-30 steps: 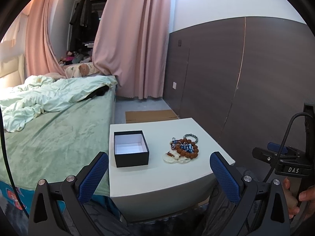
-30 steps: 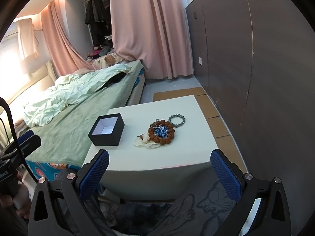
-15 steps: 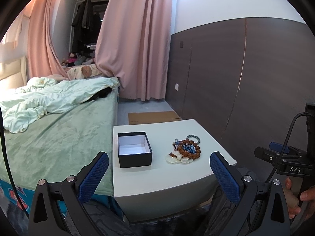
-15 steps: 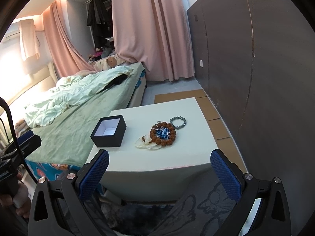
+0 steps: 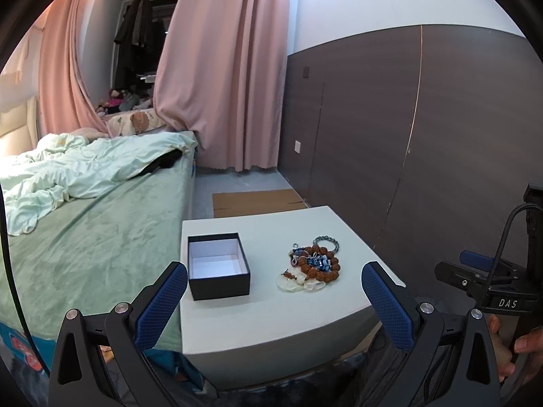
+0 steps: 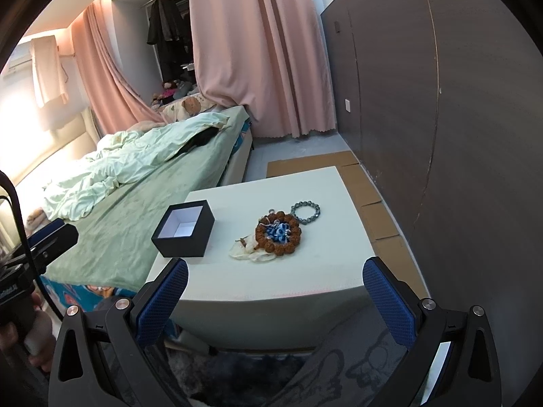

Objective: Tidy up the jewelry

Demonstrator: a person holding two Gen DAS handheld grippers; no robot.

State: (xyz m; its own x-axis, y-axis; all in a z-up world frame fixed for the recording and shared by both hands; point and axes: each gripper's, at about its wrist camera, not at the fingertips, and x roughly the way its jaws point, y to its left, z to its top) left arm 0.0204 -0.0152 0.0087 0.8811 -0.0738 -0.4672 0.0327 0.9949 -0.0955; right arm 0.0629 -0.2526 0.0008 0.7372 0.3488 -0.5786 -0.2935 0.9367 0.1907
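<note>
Both tongs hang short of the table's [image 5: 271, 318] near edge, spread wide and holding nothing: left tongs [image 5: 274, 291], right tongs [image 6: 275, 296]. On the table a lidless black box [image 5: 219, 265] stands upright, mouth up, white inside and empty, its long axis running away from the left camera. Well to its right the jewelry [image 5: 312, 264] lies flat in a heap: a brown bead ring [image 6: 279, 233] around blue beads, a grey bracelet [image 6: 305, 209] at its far side, pale pieces at its near side.
</note>
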